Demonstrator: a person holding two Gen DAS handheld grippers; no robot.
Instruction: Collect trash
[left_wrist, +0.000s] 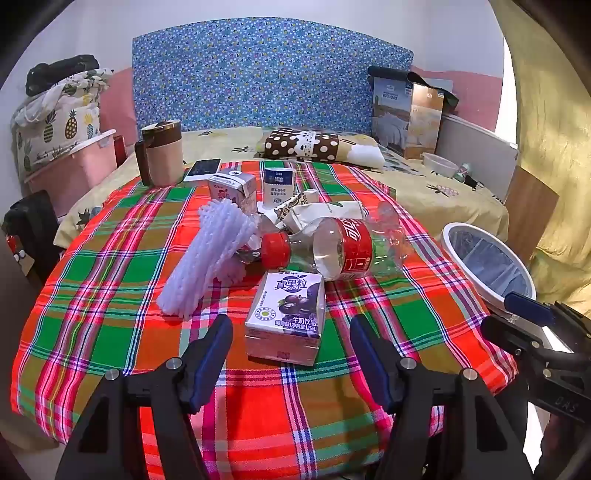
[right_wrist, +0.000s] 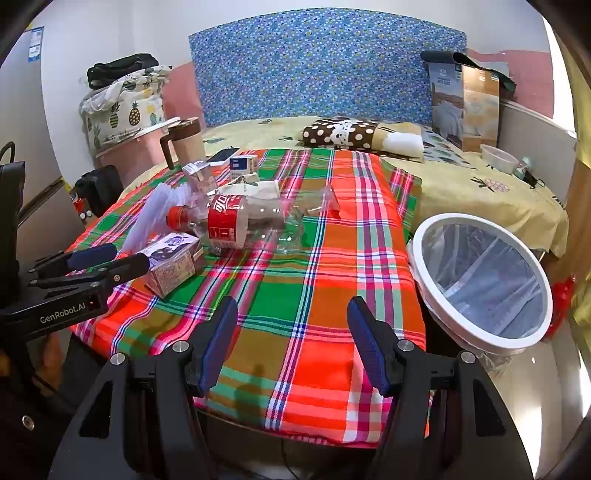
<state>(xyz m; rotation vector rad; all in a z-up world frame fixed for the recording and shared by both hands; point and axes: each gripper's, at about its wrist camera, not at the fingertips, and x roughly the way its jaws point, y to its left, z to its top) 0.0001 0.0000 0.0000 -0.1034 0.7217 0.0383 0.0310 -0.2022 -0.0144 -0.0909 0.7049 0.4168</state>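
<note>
We see the clear bottle (left_wrist: 343, 251) lying on its side across the checked cloth (left_wrist: 110, 314), red cap (left_wrist: 275, 249) pointing left, just behind the purple milk box (left_wrist: 286, 317). Our left gripper (left_wrist: 290, 354) has its fingers wide apart around the box, and our right gripper (right_wrist: 291, 339) is wide apart too, near the white bin (right_wrist: 480, 284).

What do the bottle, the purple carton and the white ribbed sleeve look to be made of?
Bottle: clear, glossy thin plastic, see-through and crumpled, red cap. Purple carton: printed coated paperboard, sharp folded edges. White ribbed sleeve: probably soft foam netting, matte and meshed.
</note>
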